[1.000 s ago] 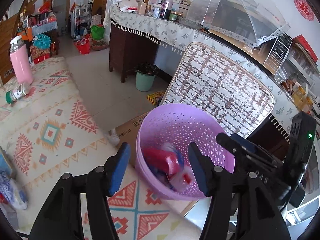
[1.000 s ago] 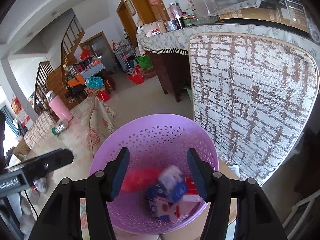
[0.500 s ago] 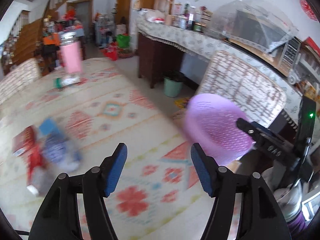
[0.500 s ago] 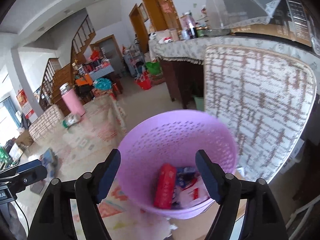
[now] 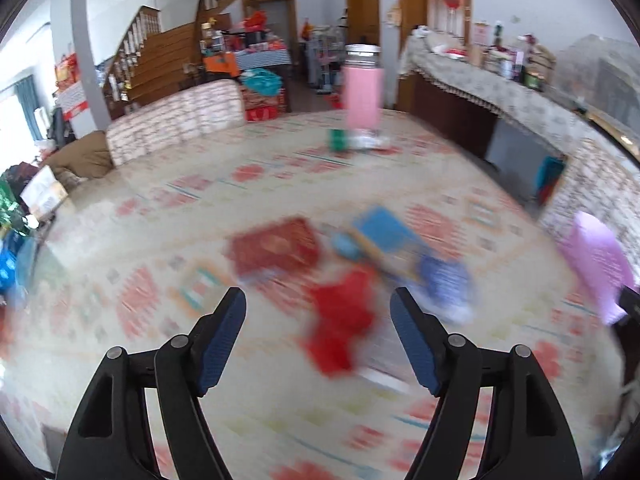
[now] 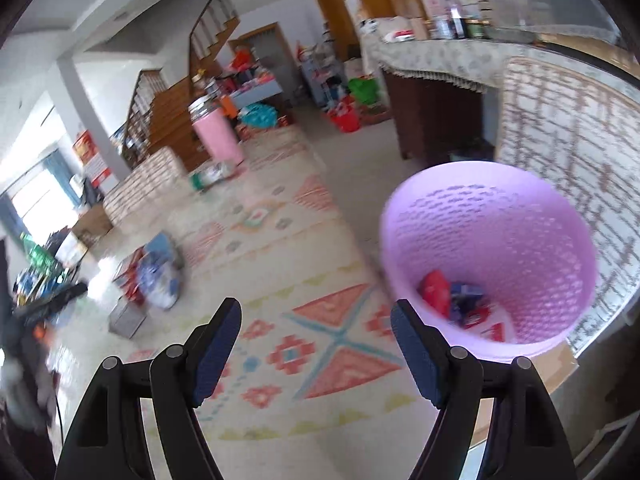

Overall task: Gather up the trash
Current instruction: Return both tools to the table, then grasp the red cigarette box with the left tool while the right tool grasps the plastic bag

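Note:
A purple perforated basket [image 6: 492, 252] stands at the table's right edge with a red packet [image 6: 434, 294] and other wrappers inside; it shows at the far right in the left wrist view [image 5: 598, 264]. My right gripper [image 6: 316, 350] hangs open and empty over the patterned cloth, left of the basket. My left gripper [image 5: 318, 338] is above a blurred pile of trash, its jaws opening with nothing between them: a red crumpled wrapper [image 5: 342, 326], a flat red box [image 5: 276, 246], a blue packet [image 5: 386, 232] and a blue-white wrapper [image 5: 446, 284]. The same pile [image 6: 154, 276] lies far left in the right wrist view.
A tall pink flask [image 5: 362, 94] stands at the table's far side with a green-capped bottle [image 5: 354, 140] lying by it. A woven chair back [image 6: 568, 152] rises behind the basket. A covered counter [image 5: 500, 92] with jars runs along the right wall.
My left gripper swung left from the basket to over the trash pile, jaws widening. My right gripper drifted left off the basket and opened wider; the dropped wrappers now lie in the basket.

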`<state>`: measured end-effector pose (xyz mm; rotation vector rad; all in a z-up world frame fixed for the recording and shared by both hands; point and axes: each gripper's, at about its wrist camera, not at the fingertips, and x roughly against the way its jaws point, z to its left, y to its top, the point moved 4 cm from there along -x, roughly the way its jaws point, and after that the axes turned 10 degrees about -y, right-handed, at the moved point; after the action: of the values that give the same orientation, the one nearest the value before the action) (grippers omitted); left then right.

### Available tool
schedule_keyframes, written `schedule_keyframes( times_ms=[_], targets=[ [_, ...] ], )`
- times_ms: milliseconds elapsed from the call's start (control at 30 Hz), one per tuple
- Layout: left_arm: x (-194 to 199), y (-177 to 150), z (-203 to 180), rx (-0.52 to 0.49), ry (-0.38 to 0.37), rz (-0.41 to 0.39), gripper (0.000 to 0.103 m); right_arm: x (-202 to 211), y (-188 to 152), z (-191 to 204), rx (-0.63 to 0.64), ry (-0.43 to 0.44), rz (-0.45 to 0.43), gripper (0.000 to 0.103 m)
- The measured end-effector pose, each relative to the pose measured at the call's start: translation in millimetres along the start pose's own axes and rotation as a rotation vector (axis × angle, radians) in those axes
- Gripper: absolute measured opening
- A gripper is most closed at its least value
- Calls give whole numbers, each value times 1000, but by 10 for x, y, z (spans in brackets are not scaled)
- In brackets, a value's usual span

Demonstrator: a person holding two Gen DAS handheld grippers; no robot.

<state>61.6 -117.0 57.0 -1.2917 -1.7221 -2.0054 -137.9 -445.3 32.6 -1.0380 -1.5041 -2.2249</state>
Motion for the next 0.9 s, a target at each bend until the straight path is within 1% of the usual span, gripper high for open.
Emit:
schedule_keyframes(
  times_ms=[67, 100, 133, 233, 267, 400, 567, 667, 833, 900],
  targets=[
    [-162, 154, 256, 11, 8, 22, 78, -26, -24, 178, 35, 15, 10, 81],
    [-228, 202, 365, 27, -8, 28, 78, -41, -31, 263, 53, 21, 15, 81],
    [-335, 270, 489, 54, -46, 44, 79, -61, -43, 371, 73, 28, 20, 81],
    [-579, 377, 760, 127, -124, 75, 79, -117, -63, 567, 106, 43, 33, 81],
    [-691, 413, 846, 152, -160, 92, 79, -135, -71, 616, 112, 43, 35, 81],
    [-1009, 531, 1015, 217, -230, 131, 79, -229, -61, 785, 134, 42, 56, 81],
    [-1321, 557, 1078, 267, -351, 206, 79, -362, -27, 879, 138, 27, 77, 81],
    [-1409, 467, 1027, 245, -412, 262, 79, -426, -8, 892, 132, 31, 92, 81],
    [-1235, 295, 828, 175, -503, 290, 79, -520, -4, 974, 133, 43, 112, 81],
    [-1155, 241, 737, 145, -510, 288, 79, -550, -2, 1021, 138, 52, 118, 81]
  ],
)
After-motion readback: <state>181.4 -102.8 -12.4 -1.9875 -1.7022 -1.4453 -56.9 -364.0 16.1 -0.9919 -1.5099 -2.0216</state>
